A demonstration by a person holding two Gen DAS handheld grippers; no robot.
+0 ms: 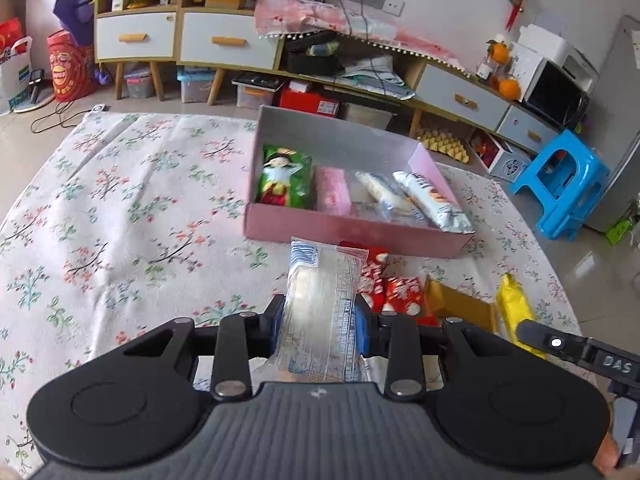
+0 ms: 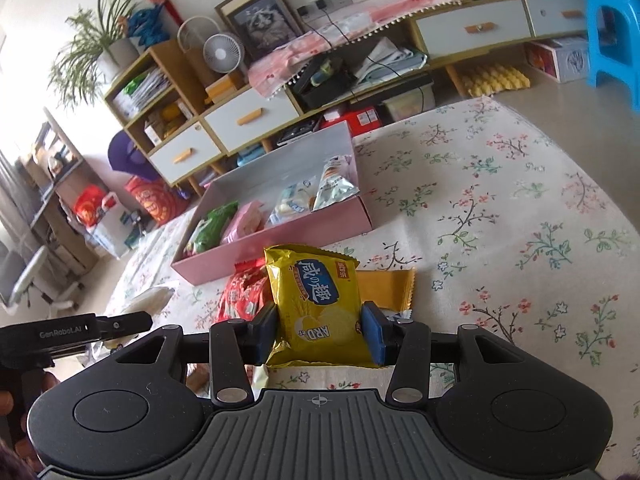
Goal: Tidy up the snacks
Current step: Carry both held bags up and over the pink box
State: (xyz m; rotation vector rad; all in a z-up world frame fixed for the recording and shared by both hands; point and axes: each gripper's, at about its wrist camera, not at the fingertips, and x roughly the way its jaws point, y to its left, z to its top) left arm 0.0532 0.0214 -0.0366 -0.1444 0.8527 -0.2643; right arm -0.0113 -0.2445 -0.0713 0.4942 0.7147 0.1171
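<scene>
Red snack packs [image 1: 394, 294] and an orange wrapper [image 2: 384, 290] sit btwn both grippers and the pink cardboard box [image 1: 348, 228]. Left gripper [image 1: 318, 322] clamps a clear-wrapped snack [image 1: 320, 300], long axis pointing at box; right gripper [image 2: 320, 330] clamps yellow cracker bag [image 2: 316, 304] upright, above the floral tablecloth [image 1: 140, 220].

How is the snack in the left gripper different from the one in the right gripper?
The clear-wrapped pastry in the left gripper is see-through plastic with blue print and pale contents; the yellow biscuit packet in the right gripper is opaque, glossy yellow with a blue label. The pastry looks long and narrow, the packet squarer. Both are clamped, outside the pink box.
</scene>
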